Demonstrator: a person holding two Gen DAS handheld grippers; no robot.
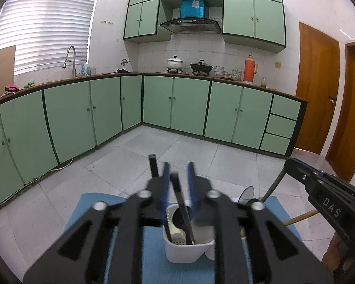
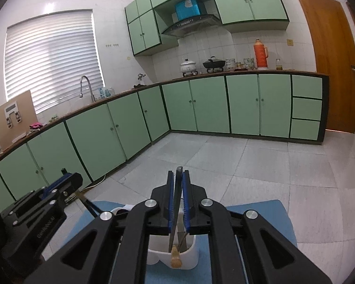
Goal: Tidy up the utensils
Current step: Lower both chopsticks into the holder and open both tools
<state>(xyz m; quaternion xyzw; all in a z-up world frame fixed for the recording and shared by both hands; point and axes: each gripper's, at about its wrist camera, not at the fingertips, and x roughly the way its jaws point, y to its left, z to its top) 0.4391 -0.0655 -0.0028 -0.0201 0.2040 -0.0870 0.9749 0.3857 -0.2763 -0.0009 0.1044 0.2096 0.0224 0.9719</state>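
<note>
Left gripper [image 1: 178,182]: matte black angular frame with triangular cut-outs, round silver bolt heads at the linkage pivots, two narrow fingers [image 1: 191,177] lined with blue ribbed pads. Right gripper [image 2: 178,184]: same black frame, same silver pivot bolts, blue ribbed pads on the inner faces of its fingers [image 2: 186,189]. Seen from the left wrist, its side carries small silver screws and white raised lettering "DAS".

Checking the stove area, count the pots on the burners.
2: a white lidded pot on the left burner, a black lidded wok-style pot to its right.
</note>
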